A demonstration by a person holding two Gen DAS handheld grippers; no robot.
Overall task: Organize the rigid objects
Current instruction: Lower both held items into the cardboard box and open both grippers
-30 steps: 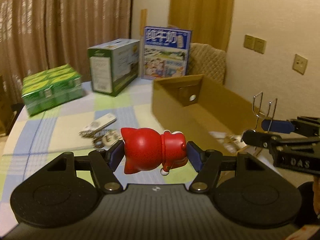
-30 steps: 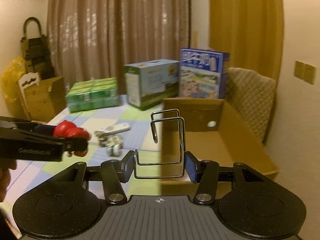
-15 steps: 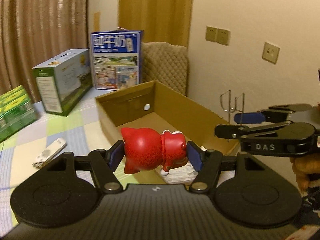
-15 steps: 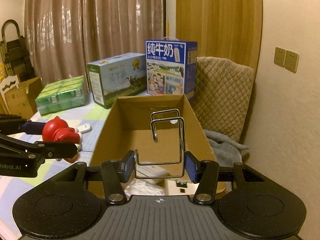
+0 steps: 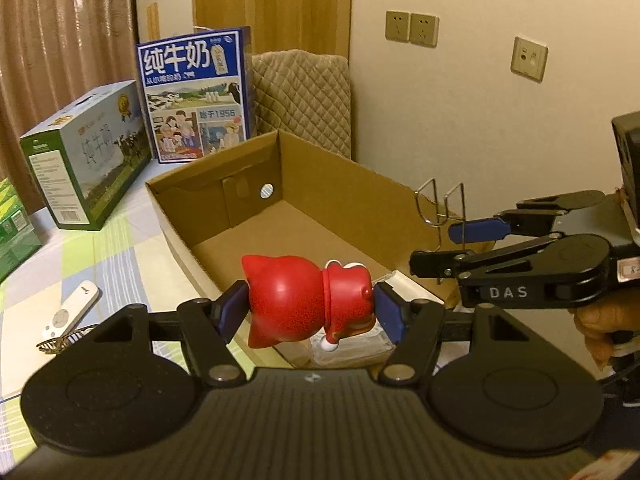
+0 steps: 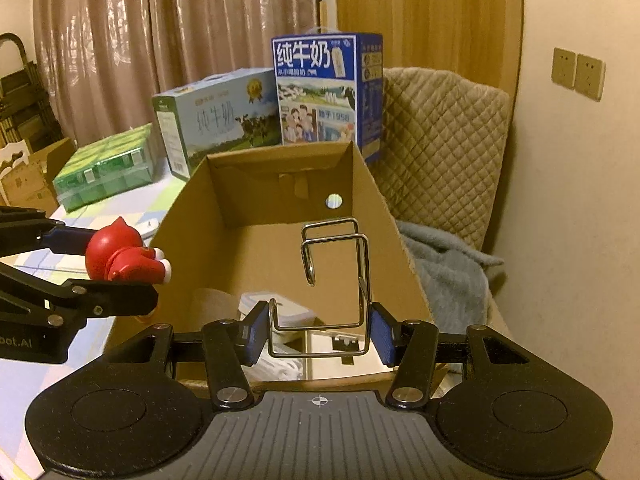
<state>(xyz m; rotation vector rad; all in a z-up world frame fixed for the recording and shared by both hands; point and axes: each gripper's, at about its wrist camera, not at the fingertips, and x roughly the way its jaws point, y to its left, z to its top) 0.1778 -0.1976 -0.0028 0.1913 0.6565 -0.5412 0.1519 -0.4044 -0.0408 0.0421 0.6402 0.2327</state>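
My left gripper (image 5: pixel 310 312) clamps the glossy red cat figurine (image 5: pixel 304 306), my right gripper (image 6: pixel 318 332) the bent wire rack (image 6: pixel 334 280); both could collide over the open brown cardboard box (image 6: pixel 276 184).

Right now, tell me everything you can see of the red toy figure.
The red toy figure looks like glossy hard plastic: a rounded head with two small pointed ears, a collar ridge at the neck, a stubby body and white-tipped feet. It lies sideways, head toward the left pad, clamped between the blue pads of the left gripper, which alone touch it. It hangs in the air at the near left edge of the open cardboard box.
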